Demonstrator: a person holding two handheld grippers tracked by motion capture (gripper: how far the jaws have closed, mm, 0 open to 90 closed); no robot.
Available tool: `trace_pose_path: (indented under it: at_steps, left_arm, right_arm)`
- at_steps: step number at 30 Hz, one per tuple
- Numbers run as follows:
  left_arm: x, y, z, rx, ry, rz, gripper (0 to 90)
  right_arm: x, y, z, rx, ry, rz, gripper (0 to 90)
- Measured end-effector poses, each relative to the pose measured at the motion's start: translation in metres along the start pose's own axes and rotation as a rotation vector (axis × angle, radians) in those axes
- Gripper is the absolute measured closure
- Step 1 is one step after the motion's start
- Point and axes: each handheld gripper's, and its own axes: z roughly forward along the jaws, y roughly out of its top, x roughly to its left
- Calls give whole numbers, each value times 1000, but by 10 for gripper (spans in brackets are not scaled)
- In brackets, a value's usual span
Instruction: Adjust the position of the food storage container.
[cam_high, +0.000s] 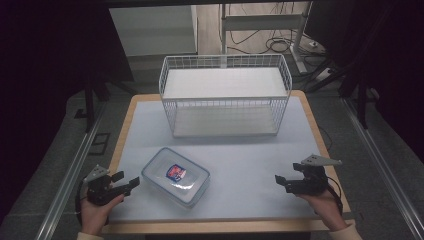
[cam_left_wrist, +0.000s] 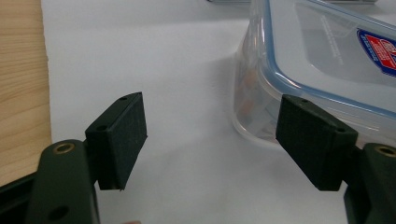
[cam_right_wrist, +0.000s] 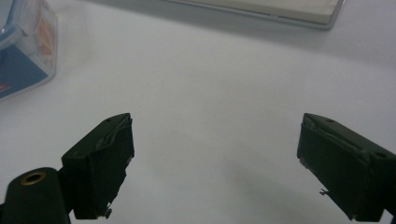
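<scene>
On the white surface (cam_high: 240, 155), near its front edge, lies a clear box (cam_high: 175, 176) with a blue-rimmed lid, a wire basket (cam_high: 224, 95) well behind it. Just left of the box, the left tool (cam_high: 129, 182) is wide open, holding nothing. Well right of the box, the right tool (cam_high: 280, 181) gapes empty too. The box's contents are blurred, perhaps orange.

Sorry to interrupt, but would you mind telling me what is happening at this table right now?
A person holds a gripper in each hand over a white-covered table. Neither grips anything: the left gripper is open next to a clear lidded plastic container, one jaw near its corner, and the right gripper is open over bare table, well apart from it. A white wire basket stands empty at the far side.
</scene>
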Motion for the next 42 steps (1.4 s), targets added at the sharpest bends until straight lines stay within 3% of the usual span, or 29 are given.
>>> trace_pose_path:
  at_steps: [3, 8, 11, 13, 14, 15, 17, 18, 19, 21, 24, 27, 28, 31, 33, 39, 42]
  left_arm:
    - [0, 0, -3, -4, -3, -6, 244]
    - [-4, 0, -10, -12, 1, -9, 271]
    - [-10, 2, -19, -28, 4, 8, 387]
    - [-12, 3, -22, -30, 12, -10, 526]
    - [-13, 4, -26, -26, 10, -29, 526]
    - [-16, 5, -29, -26, -21, -24, 679]
    - [-18, 5, -31, -19, -40, -15, 778]
    - [-25, 5, -34, 0, -77, 14, 821]
    - [-25, 5, -34, 0, -77, 14, 854]
    - [-39, 3, -33, 27, -138, 62, 894]
    - [-53, 3, -29, 53, -202, 111, 896]
    - [-62, 4, -25, 75, -228, 144, 896]
    - [-69, 3, -20, 92, -263, 169, 897]
    - [-77, 0, -13, 124, -290, 196, 896]
    - [-82, -3, -6, 151, -296, 200, 897]
    - [-102, -7, 13, 234, -310, 273, 897]
    - [-107, -8, 17, 249, -305, 296, 897]
  right_arm:
    - [1, -1, -1, 0, -11, -15, 116]
    - [-2, -2, -1, 8, -14, 0, 117]
    - [-2, -3, 1, 17, -8, 2, 117]
    - [-1, -3, 1, 21, -8, 1, 118]
    - [-1, -3, 2, 21, -9, 0, 118]
    - [1, -3, 0, 0, -22, -8, 128]
    - [2, -1, -1, -9, -21, -7, 128]
    - [2, -1, -2, -15, -21, -11, 129]
    - [2, -1, -2, -15, -21, -11, 129]
    - [1, -2, -1, -8, -14, 1, 128]
    - [-1, -3, 1, 0, -9, 17, 128]
    - [-1, -2, 0, -4, -6, 17, 129]
    - [-1, -2, 0, -7, -7, 17, 131]
    - [0, -2, -1, -10, -8, 16, 132]
    - [0, -2, 0, -7, -8, 16, 132]
    - [0, -2, 1, 0, -7, 17, 132]
    - [0, -3, 2, 0, -7, 18, 132]
